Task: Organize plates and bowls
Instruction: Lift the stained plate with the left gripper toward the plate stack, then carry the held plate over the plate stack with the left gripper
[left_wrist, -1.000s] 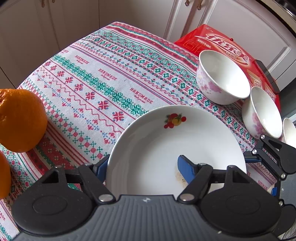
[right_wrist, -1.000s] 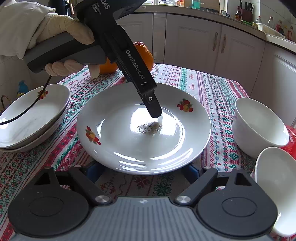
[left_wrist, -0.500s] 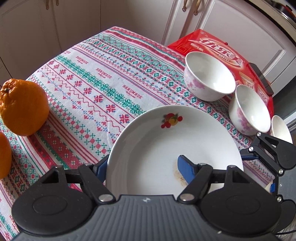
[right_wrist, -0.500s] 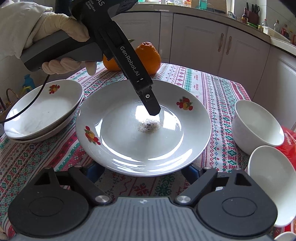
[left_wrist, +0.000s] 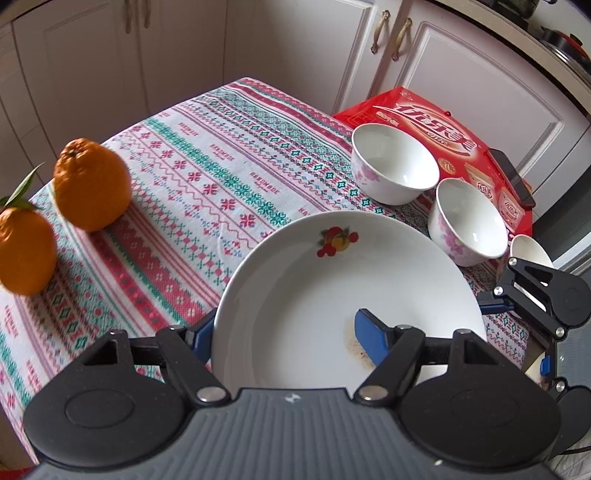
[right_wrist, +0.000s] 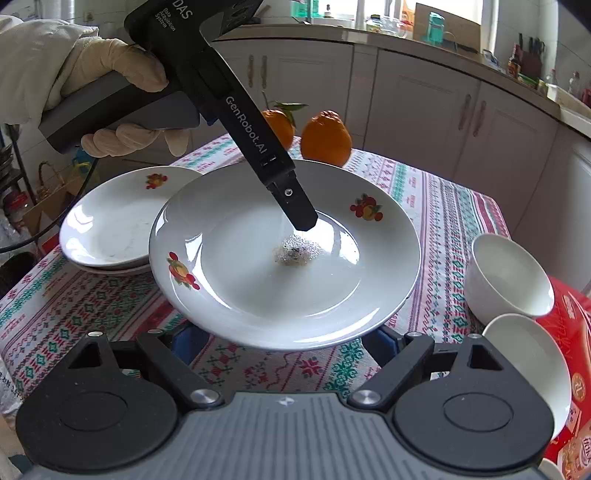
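While gripped, round glossy plate (left_wrist: 314, 295), woven patterned tablecloth (left_wrist: 192, 192), 2 dimpled oranges (left_wrist: 90, 184)

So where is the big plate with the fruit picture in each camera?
Left wrist view: the plate fills the lower middle, clamped at its rim by the left hand-held gripper, one blue finger inside it.
Right wrist view: the same plate sits in the centre, raised off the tablecloth, beside the stacked plates.
Shared landmark: the two oranges.
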